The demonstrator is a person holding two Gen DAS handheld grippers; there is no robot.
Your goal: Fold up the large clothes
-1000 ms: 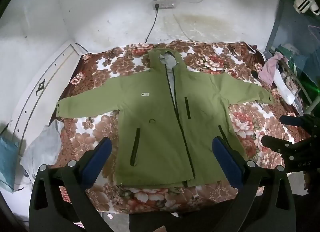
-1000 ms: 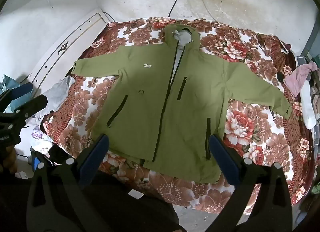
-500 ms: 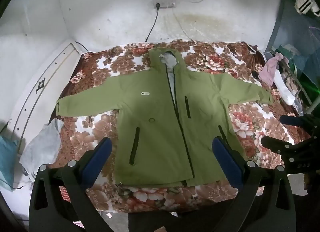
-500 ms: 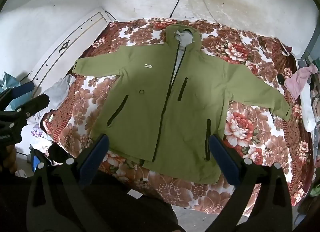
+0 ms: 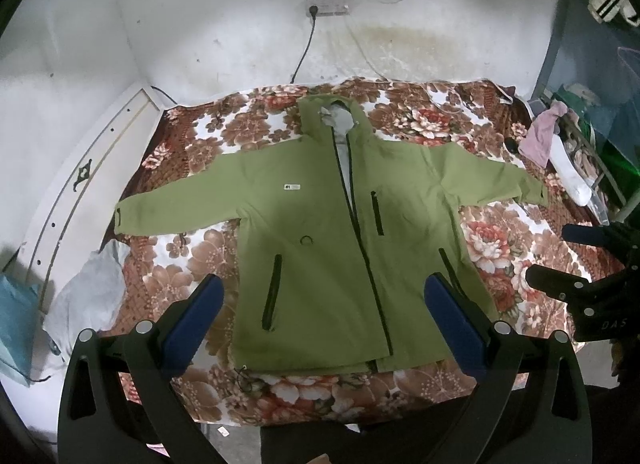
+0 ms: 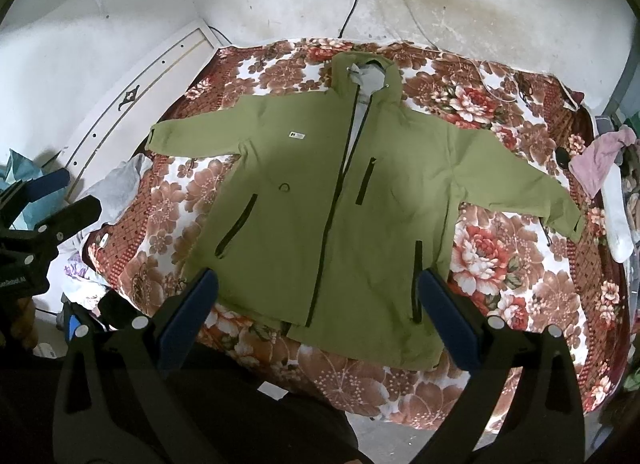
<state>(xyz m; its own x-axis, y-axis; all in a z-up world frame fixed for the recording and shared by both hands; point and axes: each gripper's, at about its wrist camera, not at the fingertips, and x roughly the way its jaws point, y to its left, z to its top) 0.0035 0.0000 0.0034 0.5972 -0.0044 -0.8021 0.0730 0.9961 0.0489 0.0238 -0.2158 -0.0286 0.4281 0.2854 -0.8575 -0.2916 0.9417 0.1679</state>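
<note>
A large olive-green hooded jacket point(image 5: 340, 248) lies flat, front up and zipped, on a floral bed cover point(image 5: 492, 240), both sleeves spread out sideways. It also shows in the right wrist view point(image 6: 340, 204). My left gripper point(image 5: 324, 312) is open and empty, held high above the jacket's hem. My right gripper point(image 6: 318, 304) is open and empty too, above the hem, and shows at the right edge of the left wrist view point(image 5: 592, 264). The left gripper appears at the left edge of the right wrist view point(image 6: 44, 204).
A white headboard point(image 5: 80, 192) stands left of the bed, with grey cloth point(image 5: 88, 296) beside it. Pink and white clothes point(image 5: 552, 144) pile at the right. A power strip and cable point(image 5: 328, 8) hang on the back wall.
Both grippers have drifted slightly back; the jacket sits a little farther off in view. Nothing was gripped or moved.
</note>
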